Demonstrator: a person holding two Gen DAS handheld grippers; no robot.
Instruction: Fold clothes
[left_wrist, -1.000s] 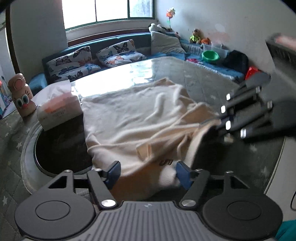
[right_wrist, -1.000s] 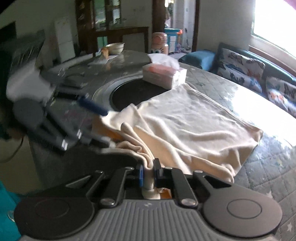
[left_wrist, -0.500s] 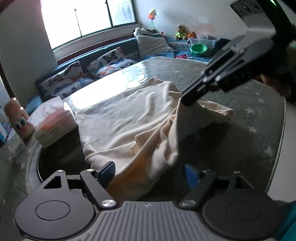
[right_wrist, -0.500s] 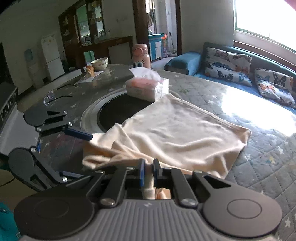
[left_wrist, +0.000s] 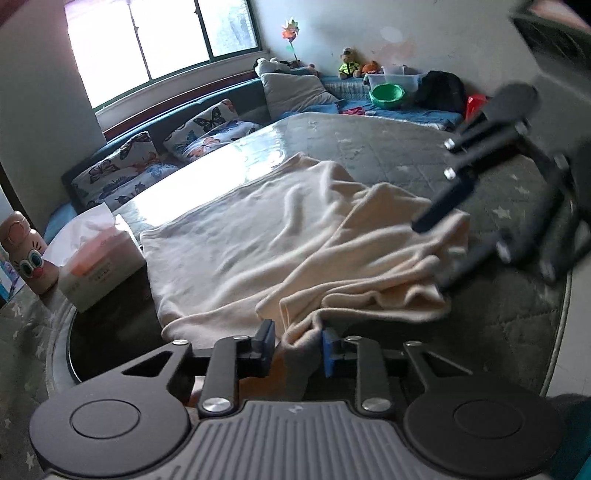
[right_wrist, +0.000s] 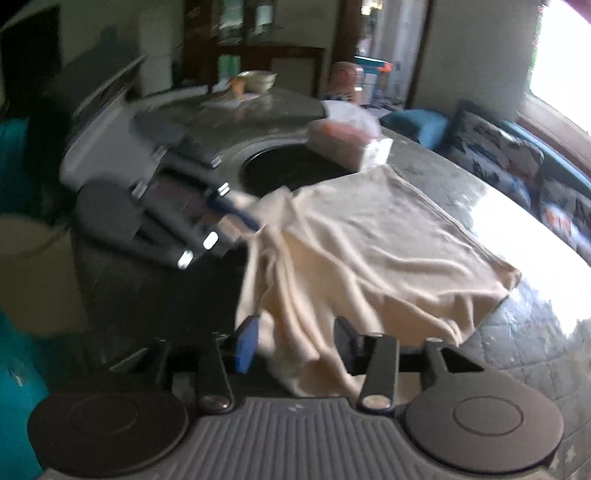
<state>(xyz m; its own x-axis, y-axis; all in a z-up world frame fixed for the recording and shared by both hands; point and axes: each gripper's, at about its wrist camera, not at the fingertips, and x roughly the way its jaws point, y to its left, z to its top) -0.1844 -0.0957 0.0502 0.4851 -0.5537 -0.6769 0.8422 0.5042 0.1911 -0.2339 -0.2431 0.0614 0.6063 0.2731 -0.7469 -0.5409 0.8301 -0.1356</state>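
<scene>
Right now the cream garment (left_wrist: 266, 236) lies spread over the quilted round tabletop (left_wrist: 406, 147), its far part flat and its near edge bunched into folds toward the person. The left hand-held gripper (left_wrist: 298, 345) sits at that near edge with its fingers partly apart; a fold of cloth hangs between them and touches the blue pad, though whether it is truly pinched I cannot tell. The right hand-held gripper (right_wrist: 295, 343) stands wide apart, with a loose hang of cloth draped in the gap and nothing clamped. Each tool shows in the other's view at the same bunched edge, so both are about equally near, one at each end of it. The garment's long axis seems to run away from both grippers toward the bright far side of the tabletop, so I judge that any fold will have to carry this near edge forward over the flat part. A tissue box (left_wrist: 99, 266) stands just beside the garment's left side, and a pink bottle (left_wrist: 27, 254) is beyond it.
</scene>
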